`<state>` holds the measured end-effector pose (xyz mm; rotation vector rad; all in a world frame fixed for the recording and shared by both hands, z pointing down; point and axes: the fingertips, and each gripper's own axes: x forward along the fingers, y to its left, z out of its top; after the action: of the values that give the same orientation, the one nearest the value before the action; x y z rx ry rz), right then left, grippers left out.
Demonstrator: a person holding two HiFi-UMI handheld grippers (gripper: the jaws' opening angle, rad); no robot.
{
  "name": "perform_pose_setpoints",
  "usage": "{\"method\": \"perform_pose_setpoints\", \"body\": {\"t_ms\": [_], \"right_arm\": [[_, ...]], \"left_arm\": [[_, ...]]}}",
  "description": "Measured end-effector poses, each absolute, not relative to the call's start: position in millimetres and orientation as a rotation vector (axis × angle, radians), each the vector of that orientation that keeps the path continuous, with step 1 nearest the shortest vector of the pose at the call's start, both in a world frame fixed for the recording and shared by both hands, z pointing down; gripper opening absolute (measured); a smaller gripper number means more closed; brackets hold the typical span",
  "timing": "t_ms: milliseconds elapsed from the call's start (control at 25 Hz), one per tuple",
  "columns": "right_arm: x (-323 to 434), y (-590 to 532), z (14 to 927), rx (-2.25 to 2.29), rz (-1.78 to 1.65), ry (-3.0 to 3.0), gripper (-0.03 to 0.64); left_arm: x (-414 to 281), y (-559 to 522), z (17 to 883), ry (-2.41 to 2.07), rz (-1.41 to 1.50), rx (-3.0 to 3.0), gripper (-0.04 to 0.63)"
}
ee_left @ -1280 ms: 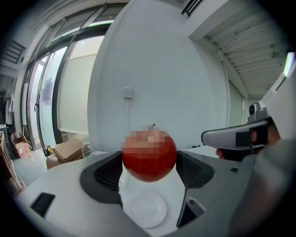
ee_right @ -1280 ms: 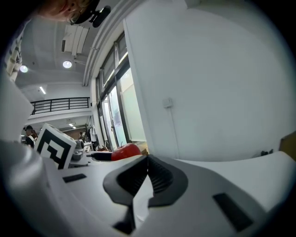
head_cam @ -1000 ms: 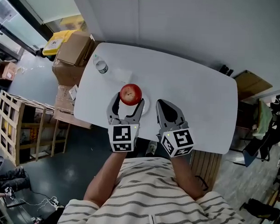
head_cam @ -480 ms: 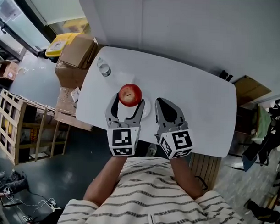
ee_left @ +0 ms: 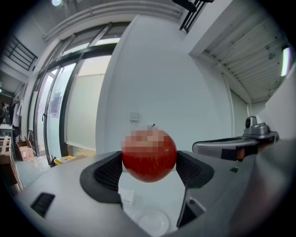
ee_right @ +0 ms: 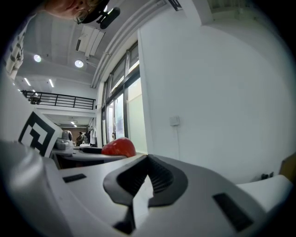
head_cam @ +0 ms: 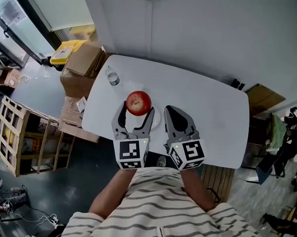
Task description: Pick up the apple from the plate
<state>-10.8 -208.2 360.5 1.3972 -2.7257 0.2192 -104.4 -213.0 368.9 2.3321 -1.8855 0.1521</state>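
Cardboard boxes [head_cam: 84, 59] are crowding the floor just off the left edge of the table [head_cam: 212, 108]; a small water bottle [head_cam: 111, 77] is standing near that corner, not far from the action. The left hand-held gripper [head_cam: 136, 109] is clamping the apple [head_cam: 139, 101], jaws spread only as wide as the fruit, pads pressing both flanks; in the left gripper view the apple [ee_left: 149, 155] is hanging clear above the white plate [ee_left: 152, 223], nothing touching. So the pick-up looks to be in its lift stage, nearly done by my reckoning; the next move is calling for a steady squeeze and a straight rise, since a round fruit could be slipping between the pads. Moving right, the plate [head_cam: 157, 119] is lying just beside the right hand-held gripper [head_cam: 170, 111], which is idling with jaws pressed together on nothing. Beyond it the table is running bare toward its right edge, giving plenty of room for swinging clear.
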Motion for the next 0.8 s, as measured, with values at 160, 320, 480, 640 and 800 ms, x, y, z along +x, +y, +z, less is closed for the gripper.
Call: {"method": "perform_pose_setpoints", "body": {"t_ms": [160,320,480,640,800], "right_arm": [[-11,-204,352,1.406,0.199,-2.735,0.012],[-10,-201,348,1.413,0.19,-2.739,0.012],[-10,-198,346,1.412,0.174,-2.741,0.012],[-8,-198,345,1.41,0.171,-2.743,0.012],[-9,-196,345,1.401,0.168,-2.749,0.012]], "left_arm": [[-102,-208,360,-1.887,0.135,2.347,0.373],[-100,-205,353,-1.882,0.105,2.358,0.373],[-100,-203,350,-1.889,0.089,2.365,0.373],[-99,-201,350,-1.902,0.091,2.367,0.373],[-97,-199,351,-1.904,0.086,2.368,0.374]]}}
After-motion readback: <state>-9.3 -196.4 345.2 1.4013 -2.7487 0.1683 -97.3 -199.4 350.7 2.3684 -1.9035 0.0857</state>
